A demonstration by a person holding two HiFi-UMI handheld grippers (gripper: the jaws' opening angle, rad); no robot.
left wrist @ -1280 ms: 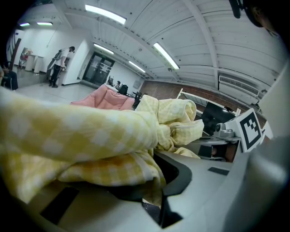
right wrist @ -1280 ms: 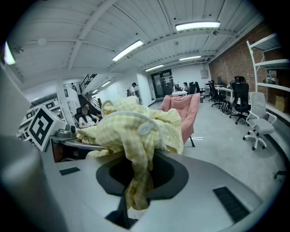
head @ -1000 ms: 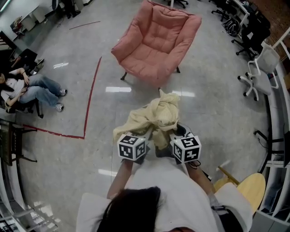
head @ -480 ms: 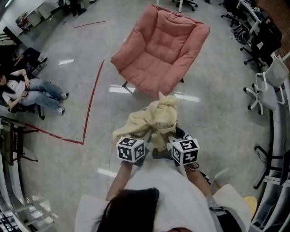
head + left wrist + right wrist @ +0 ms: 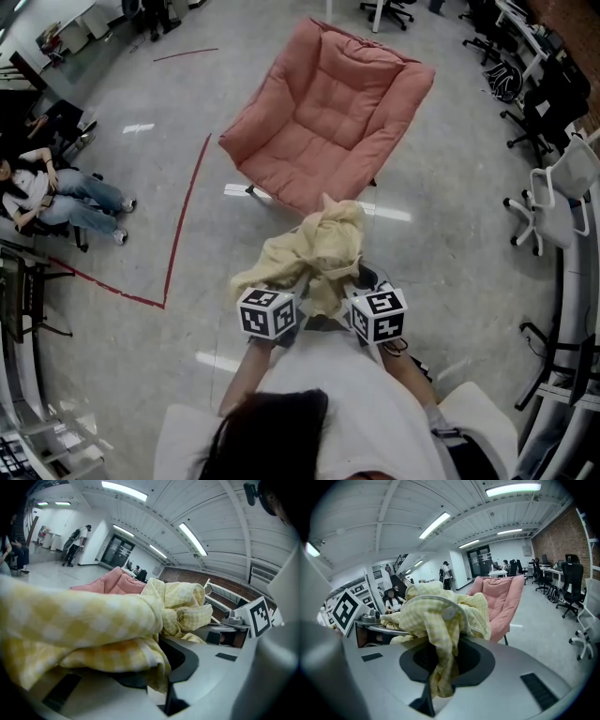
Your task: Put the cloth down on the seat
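Although the pale yellow checked fabric cloth [image 5: 314, 251] is secured, it is not yet on the seat. It hangs bunched above the grey polished floor [image 5: 459, 253], just short of the front edge of the pink padded armchair [image 5: 328, 112]. The left gripper [image 5: 157, 670] is clamped on one fold, the right gripper [image 5: 438, 677] on another. Pickup is judged complete. Carrying the cloth forward over the cushion, lowering it and releasing both grips are left to do.

R tool [image 5: 438, 679] jaws pinched on yellow check cloth [image 5: 436, 616]; cloth bunches up above them. Pink armchair [image 5: 504, 599] behind cloth, on floor. Marker cube [image 5: 345, 610] at left.
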